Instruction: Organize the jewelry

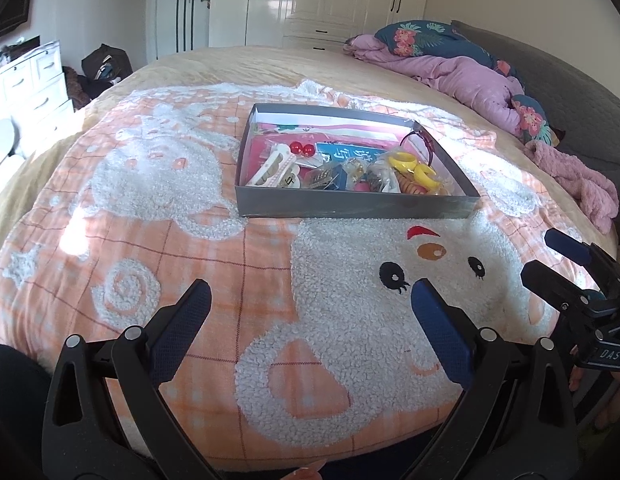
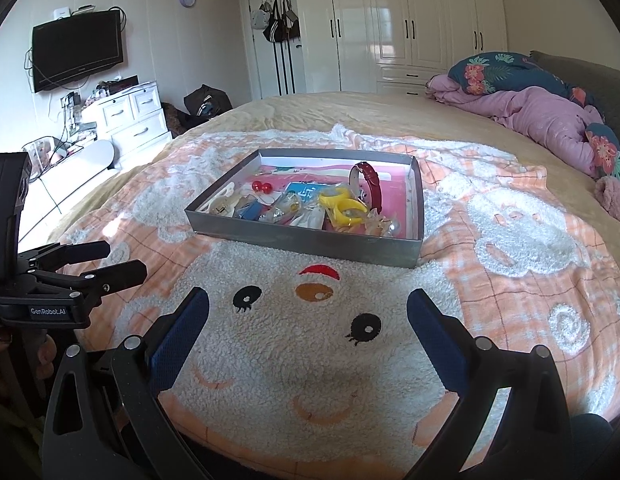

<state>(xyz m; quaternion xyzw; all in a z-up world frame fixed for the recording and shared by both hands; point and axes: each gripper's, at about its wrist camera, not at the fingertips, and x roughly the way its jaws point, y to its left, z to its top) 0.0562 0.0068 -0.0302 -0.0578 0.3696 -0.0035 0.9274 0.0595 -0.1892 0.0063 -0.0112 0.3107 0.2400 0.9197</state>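
Lying flat on the orange-and-white blanket [image 1: 158,240], the shallow grey tray [image 1: 350,204] sits near the middle of the bed, its long axis running left to right and one long wall facing the grippers. Inside, the jewelry is heaped toward the near wall: yellow rings [image 2: 342,206], two red beads [image 1: 303,148], a red watch strap [image 2: 370,184] standing on edge at the far right. Bare blanket surrounds the tray on every side. The left gripper [image 1: 310,320] and right gripper [image 2: 308,324] both hover low over the near blanket, jaws spread wide, holding nothing, well short of the tray.
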